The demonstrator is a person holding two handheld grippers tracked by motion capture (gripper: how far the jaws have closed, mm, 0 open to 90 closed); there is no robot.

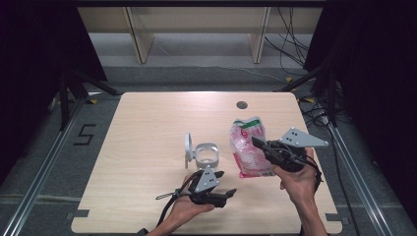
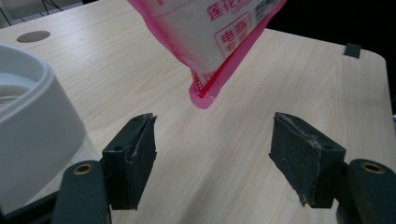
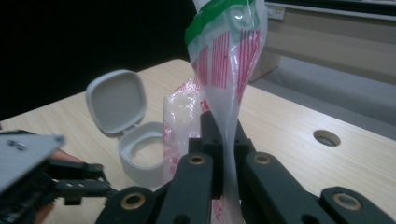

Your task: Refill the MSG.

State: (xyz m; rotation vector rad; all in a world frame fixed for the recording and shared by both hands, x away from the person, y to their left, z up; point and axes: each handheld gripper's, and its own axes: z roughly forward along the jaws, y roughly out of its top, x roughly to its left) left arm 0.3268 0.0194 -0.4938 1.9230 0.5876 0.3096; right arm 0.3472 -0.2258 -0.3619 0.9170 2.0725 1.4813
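Observation:
A pink and white plastic bag (image 1: 248, 147) with a green top edge hangs lifted above the table. My right gripper (image 1: 260, 146) is shut on the bag (image 3: 226, 70), pinching its thin film between the jaws. A white box (image 1: 206, 153) with its hinged lid (image 1: 188, 147) flipped up stands left of the bag. My left gripper (image 1: 223, 184) sits low near the table's front, open, with nothing between its fingers (image 2: 133, 156). In the left gripper view the bag's bottom corner (image 2: 205, 88) hangs ahead, and the box wall (image 2: 32, 135) is at the left.
The wooden table (image 1: 147, 128) has a round cable hole (image 1: 241, 104) at the back right. Metal rails run along both sides of the table. Wooden furniture legs and cables lie on the floor beyond the far edge.

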